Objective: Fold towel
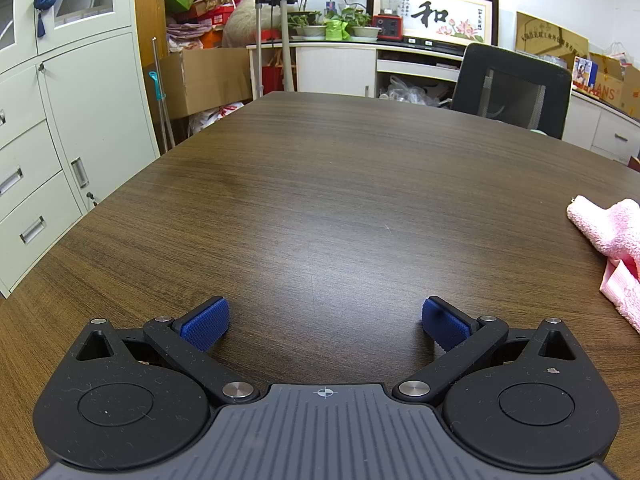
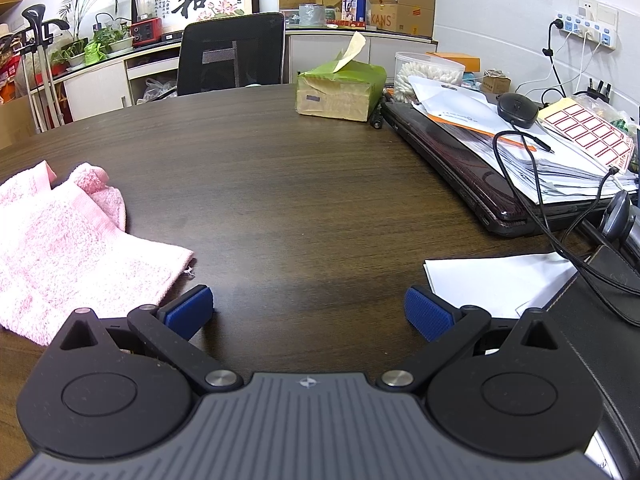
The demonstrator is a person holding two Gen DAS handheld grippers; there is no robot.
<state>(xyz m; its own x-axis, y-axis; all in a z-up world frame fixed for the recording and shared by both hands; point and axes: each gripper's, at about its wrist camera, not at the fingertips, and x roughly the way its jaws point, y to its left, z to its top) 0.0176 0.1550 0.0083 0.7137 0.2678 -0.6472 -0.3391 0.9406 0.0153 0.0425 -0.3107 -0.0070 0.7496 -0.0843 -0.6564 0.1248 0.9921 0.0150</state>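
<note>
Both grippers spread wide, holding nothing: left gripper (image 1: 325, 322), right gripper (image 2: 308, 312). Pink towel (image 2: 72, 240) lies rumpled on the table (image 2: 300, 184) between them, near its front edge. Long axis unclear; far end bunched. Flatten first, then pinch two near corners.

pink towel (image 2: 68, 236) on wooden table (image 2: 304, 184)

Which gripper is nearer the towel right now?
The right gripper: the pink towel lies just beside its left finger. From the left gripper, the towel shows only at the far right edge, well off to the side. Both are open and empty.
</note>
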